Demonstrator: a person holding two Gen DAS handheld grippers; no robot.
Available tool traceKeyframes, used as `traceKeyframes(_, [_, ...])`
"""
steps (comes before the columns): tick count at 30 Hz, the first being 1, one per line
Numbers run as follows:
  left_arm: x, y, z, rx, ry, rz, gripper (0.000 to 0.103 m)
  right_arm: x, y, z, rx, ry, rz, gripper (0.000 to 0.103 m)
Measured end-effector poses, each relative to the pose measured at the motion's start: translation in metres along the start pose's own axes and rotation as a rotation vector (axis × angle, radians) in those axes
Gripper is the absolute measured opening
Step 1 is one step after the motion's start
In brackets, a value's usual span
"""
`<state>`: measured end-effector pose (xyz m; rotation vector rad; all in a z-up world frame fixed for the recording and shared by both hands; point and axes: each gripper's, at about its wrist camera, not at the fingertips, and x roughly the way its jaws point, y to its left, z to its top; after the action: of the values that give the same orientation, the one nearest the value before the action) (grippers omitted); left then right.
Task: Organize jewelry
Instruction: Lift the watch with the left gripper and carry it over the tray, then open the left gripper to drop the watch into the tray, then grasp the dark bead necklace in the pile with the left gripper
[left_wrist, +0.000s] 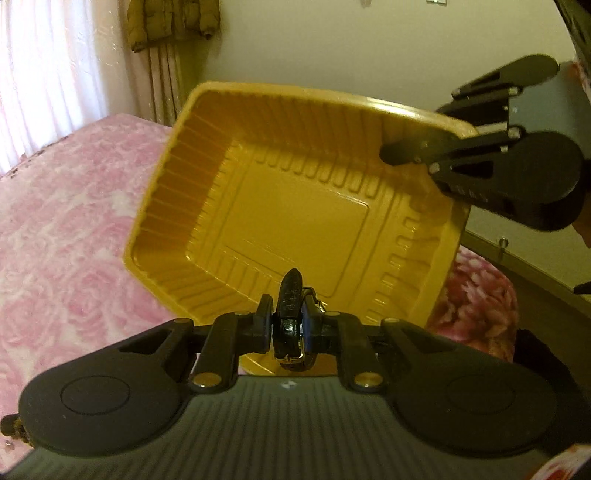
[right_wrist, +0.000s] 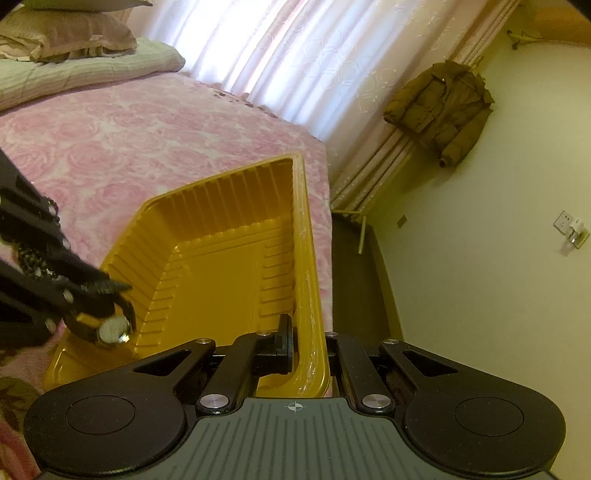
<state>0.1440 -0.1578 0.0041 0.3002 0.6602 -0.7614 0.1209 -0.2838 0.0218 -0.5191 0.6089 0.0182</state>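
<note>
A yellow ribbed plastic tray (left_wrist: 295, 214) is tilted above the pink bed, and its inside is bare. My right gripper (left_wrist: 391, 153) is shut on the tray's rim at the right corner. In the right wrist view the same gripper (right_wrist: 308, 343) pinches the tray (right_wrist: 221, 266) wall from both sides. My left gripper (left_wrist: 290, 314) is shut on a wristwatch (left_wrist: 291, 295) with a black strap and gold buckle. From the right wrist view, the left gripper (right_wrist: 118, 291) hangs over the tray's near left corner, the watch (right_wrist: 112, 328) face dangling below its fingertips.
A pink rose-patterned bedspread (right_wrist: 155, 129) lies under the tray, with dark beads (right_wrist: 35, 258) on it behind the left gripper. Pillows (right_wrist: 66, 33) sit at the far end. Curtains (right_wrist: 295, 55), a brown jacket (right_wrist: 443, 110) on the wall and dark floor (right_wrist: 358, 277) lie beyond the bed edge.
</note>
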Motion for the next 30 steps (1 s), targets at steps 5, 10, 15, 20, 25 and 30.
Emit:
traceKeyframes(5, [0.000, -0.011, -0.003, 0.005, -0.005, -0.029, 0.018, 0.000, -0.001, -0.002, 0.009, 0.001, 0.000, 0.005])
traceKeyframes(10, [-0.022, -0.003, -0.011, -0.021, -0.068, 0.011, 0.039, 0.000, -0.001, -0.003, 0.011, 0.005, 0.004, 0.005])
traceKeyframes(15, [-0.055, 0.023, -0.041, -0.066, -0.067, 0.169, 0.041, -0.001, -0.001, -0.003, 0.009, 0.000, 0.004, 0.005])
traceKeyframes(20, [-0.084, 0.053, -0.084, -0.153, -0.021, 0.325, 0.042, -0.001, -0.001, -0.004, 0.005, 0.003, 0.004, 0.005])
traceKeyframes(25, [-0.098, 0.080, -0.117, -0.236, 0.018, 0.431, 0.042, 0.000, 0.000, -0.006, -0.003, 0.014, -0.002, 0.005])
traceKeyframes(30, [-0.092, 0.098, -0.128, -0.283, 0.037, 0.453, 0.042, 0.001, 0.001, -0.007, -0.009, 0.021, -0.008, 0.005])
